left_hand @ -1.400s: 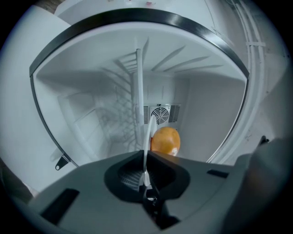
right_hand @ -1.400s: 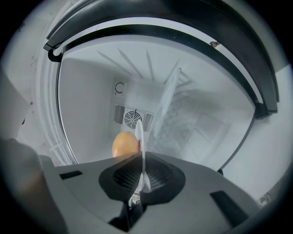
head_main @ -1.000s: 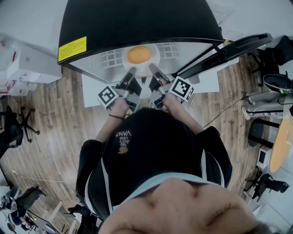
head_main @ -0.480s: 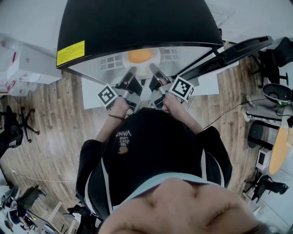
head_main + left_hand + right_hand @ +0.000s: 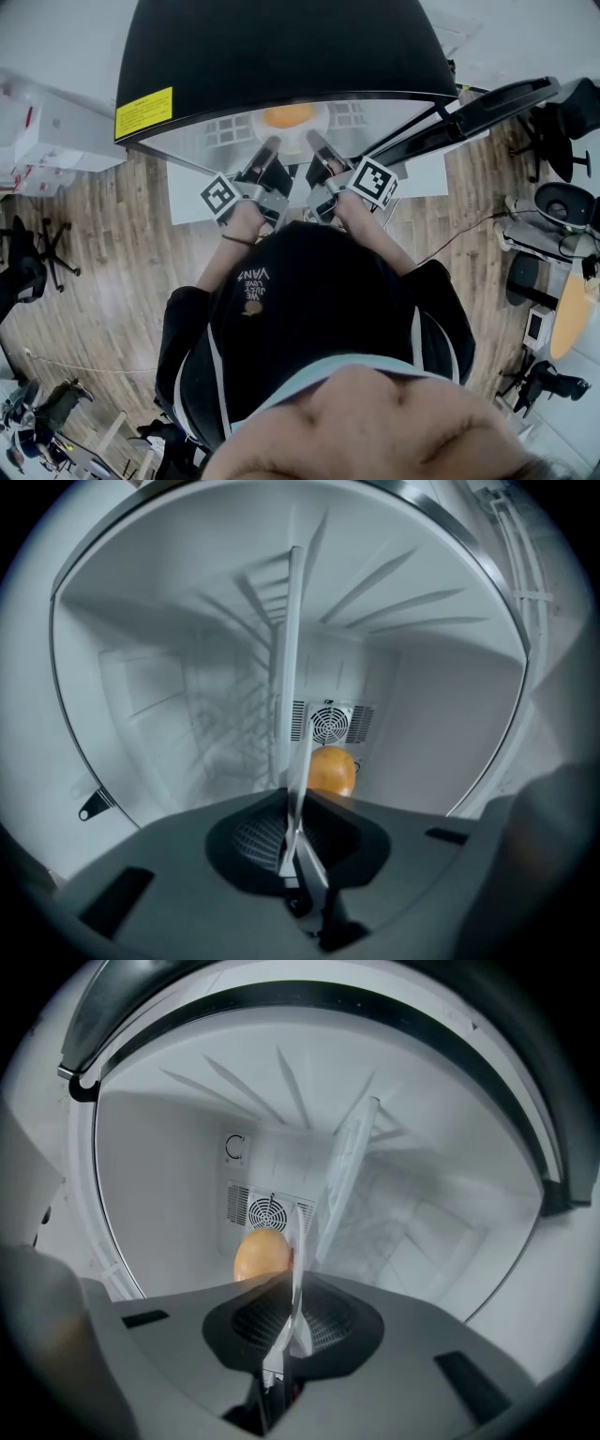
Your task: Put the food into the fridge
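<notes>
An orange [image 5: 288, 115] lies on a white plate [image 5: 302, 139] that is partway under the black fridge top [image 5: 281, 47]. My left gripper [image 5: 268, 150] is shut on the plate's left rim and my right gripper [image 5: 315, 146] on its right rim. In the left gripper view the plate [image 5: 292, 696] shows edge-on, running out from the shut left gripper [image 5: 292, 853], with the orange [image 5: 330, 771] beside it. The right gripper view shows the plate [image 5: 343, 1174] edge-on too, clamped in the right gripper [image 5: 293, 1327], with the orange [image 5: 262, 1254] to its left.
The fridge's white inner walls [image 5: 159, 705] surround both grippers, with a round fan vent [image 5: 328, 726] on the back wall. The fridge door [image 5: 487, 98] stands open at the right. A yellow label [image 5: 144, 112] is on the fridge top. Office chairs [image 5: 572, 103] stand on the wood floor.
The plate with the orange has moved deeper into the fridge; more of the orange is now hidden under the black top. Both grippers followed it, still closed on the rim.
</notes>
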